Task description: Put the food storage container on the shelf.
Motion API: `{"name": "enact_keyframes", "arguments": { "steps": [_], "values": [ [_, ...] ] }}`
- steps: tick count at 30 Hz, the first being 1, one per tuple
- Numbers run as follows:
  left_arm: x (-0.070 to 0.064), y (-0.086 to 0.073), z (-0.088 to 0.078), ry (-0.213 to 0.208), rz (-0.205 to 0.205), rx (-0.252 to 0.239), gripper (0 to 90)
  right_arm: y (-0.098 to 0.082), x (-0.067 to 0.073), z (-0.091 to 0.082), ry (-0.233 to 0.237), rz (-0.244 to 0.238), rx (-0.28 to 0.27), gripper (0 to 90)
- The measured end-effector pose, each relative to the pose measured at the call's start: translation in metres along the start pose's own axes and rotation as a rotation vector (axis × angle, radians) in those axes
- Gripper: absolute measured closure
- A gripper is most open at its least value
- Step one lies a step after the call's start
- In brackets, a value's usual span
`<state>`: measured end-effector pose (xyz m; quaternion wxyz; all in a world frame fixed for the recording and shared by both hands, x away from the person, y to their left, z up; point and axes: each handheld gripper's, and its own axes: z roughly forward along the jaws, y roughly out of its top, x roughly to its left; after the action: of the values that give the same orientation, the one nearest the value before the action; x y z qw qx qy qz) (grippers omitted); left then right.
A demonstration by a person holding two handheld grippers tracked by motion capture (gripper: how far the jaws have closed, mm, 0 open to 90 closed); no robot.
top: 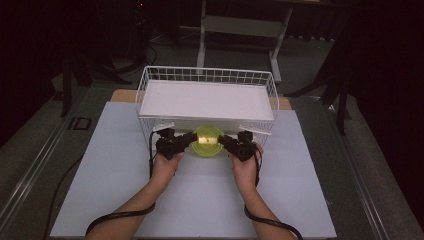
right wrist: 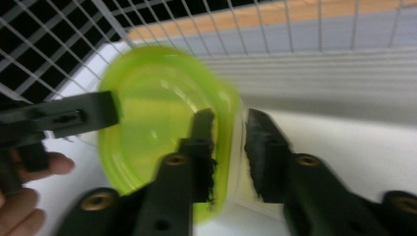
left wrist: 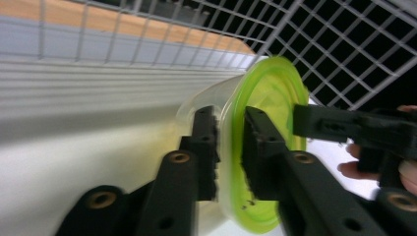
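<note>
In the high view, centre of frame, a green-lidded clear container (top: 208, 141) sat on the white table (top: 110, 165) just in front of the white wire basket (top: 207, 76), w/ a white flat box (top: 206, 100) filling the basket. L gripper (top: 191, 139) came at the container from the left, R gripper (top: 224, 140) from the right, both hands low-centre of frame. In the left gripper view the container (left wrist: 265, 93) stood centre-right, its lid rim sitting betw. the two black jaws; the jaws straddled that rim but stood a bit apart from it, w/ a slim gap showing on the inner side. The other gripper's jaw entered from the right edge there. In the right gripper view the container (right wrist: 162, 118) was left of centre, blurred; the jaws straddled its lid edge w/ a visible gap on the right jaw's side. Neither set of tongs looked clamped: part-open, loosely around the rim. Basket mesh crossed the top of both gripper views.
</note>
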<state>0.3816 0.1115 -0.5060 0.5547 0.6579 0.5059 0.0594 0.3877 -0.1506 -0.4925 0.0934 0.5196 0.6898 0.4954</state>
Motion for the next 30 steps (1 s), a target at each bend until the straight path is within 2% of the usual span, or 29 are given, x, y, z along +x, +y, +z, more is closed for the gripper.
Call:
{"name": "enact_keyframes", "arguments": {
  "steps": [2,5,13,14,18,19,22,24,26,27,29,30],
  "values": [
    [0.000,-0.002,0.001,0.000,0.009,0.001,72.2,-0.002,-0.002,0.002,-0.026,0.003,0.008,70.2],
    [0.000,-0.002,0.001,-0.009,0.000,-0.012,70.9,-0.005,-0.006,0.004,-0.010,0.050,0.000,70.1],
    [0.003,-0.001,0.003,0.015,-0.030,-0.017,63.4,-0.003,-0.004,0.004,0.001,0.052,-0.007,64.4],
    [0.003,0.000,0.003,0.015,-0.030,-0.019,61.0,0.000,-0.001,0.003,-0.001,0.032,-0.023,60.8],
    [0.003,0.001,0.001,0.025,-0.032,-0.027,59.1,0.002,0.001,0.002,-0.006,0.012,-0.037,58.4],
    [0.002,0.000,0.000,0.026,-0.025,-0.033,56.4,0.002,0.001,0.000,-0.014,0.001,-0.049,57.3],
    [0.002,-0.002,-0.007,0.016,-0.004,-0.040,55.7,-0.001,0.004,-0.005,-0.029,-0.035,-0.071,57.5],
    [-0.001,-0.004,-0.013,0.016,0.023,-0.052,51.1,-0.004,0.008,-0.009,-0.029,-0.063,-0.083,58.3],
    [-0.004,-0.006,-0.020,-0.003,0.051,-0.074,42.8,-0.007,0.012,-0.012,-0.021,-0.089,-0.072,64.3],
    [-0.005,-0.008,-0.024,-0.012,0.068,-0.082,38.6,-0.010,0.014,-0.014,-0.027,-0.104,-0.070,72.3],
    [-0.007,-0.012,-0.034,-0.056,0.111,-0.105,32.4,-0.015,0.018,-0.016,-0.035,-0.128,-0.047,88.1],
    [-0.007,-0.012,-0.034,-0.056,0.111,-0.105,27.1,-0.018,0.019,-0.015,-0.041,-0.131,-0.036,90.0]
  ]
}}
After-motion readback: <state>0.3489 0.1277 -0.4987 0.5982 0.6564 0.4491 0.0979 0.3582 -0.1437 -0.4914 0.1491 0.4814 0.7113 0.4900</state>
